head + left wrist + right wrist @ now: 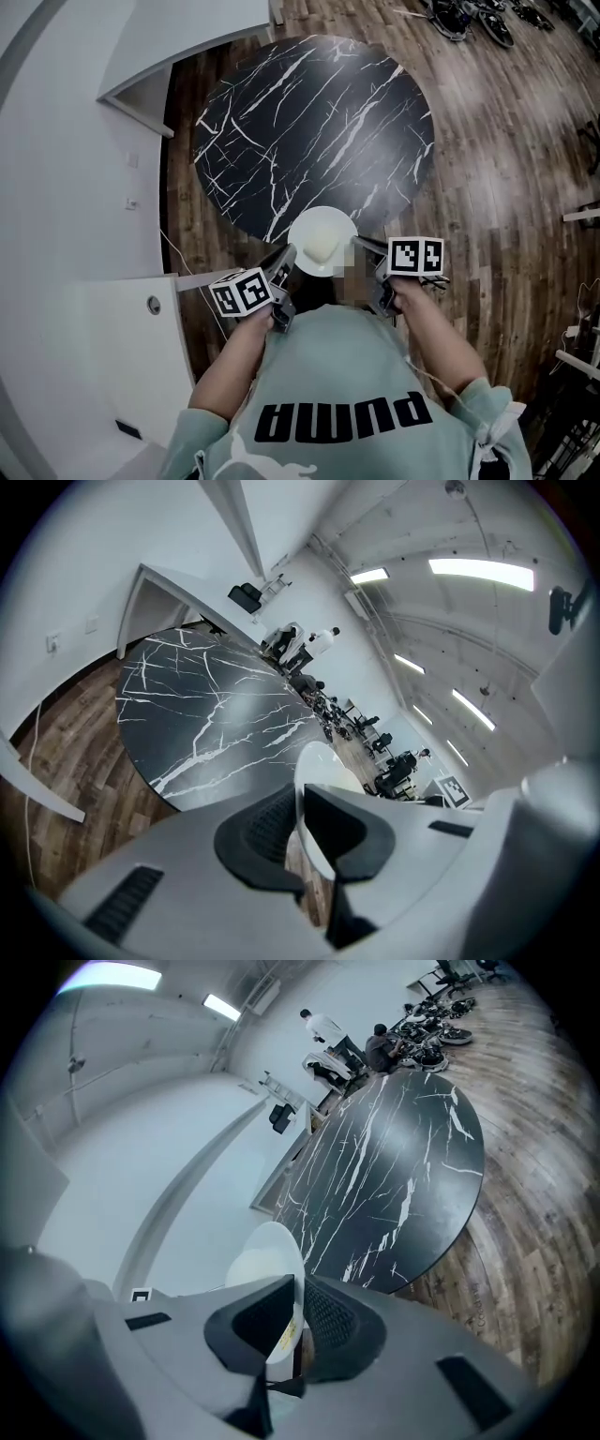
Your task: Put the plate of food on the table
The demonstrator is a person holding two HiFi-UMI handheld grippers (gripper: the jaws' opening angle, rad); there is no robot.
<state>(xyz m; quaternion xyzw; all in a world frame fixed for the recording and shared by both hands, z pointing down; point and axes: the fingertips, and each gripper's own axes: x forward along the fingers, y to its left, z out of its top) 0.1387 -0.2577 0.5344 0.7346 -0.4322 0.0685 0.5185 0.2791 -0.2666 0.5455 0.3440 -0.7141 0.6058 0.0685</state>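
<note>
A white plate point(322, 241) with a pale mound of food point(324, 246) hangs in the air just off the near edge of the round black marble table point(314, 127). My left gripper point(284, 259) is shut on the plate's left rim, and my right gripper point(363, 247) is shut on its right rim. In the left gripper view the plate point(314, 766) runs edge-on between the dark pads. In the right gripper view the plate point(270, 1255) is pinched the same way, with the table point(394, 1176) ahead.
Wooden floor point(506, 169) surrounds the table. A white wall and counter point(89, 319) stand at the left. Several chairs and people point(375, 1040) are at the far end of the room. A white post point(577, 214) sits at the right.
</note>
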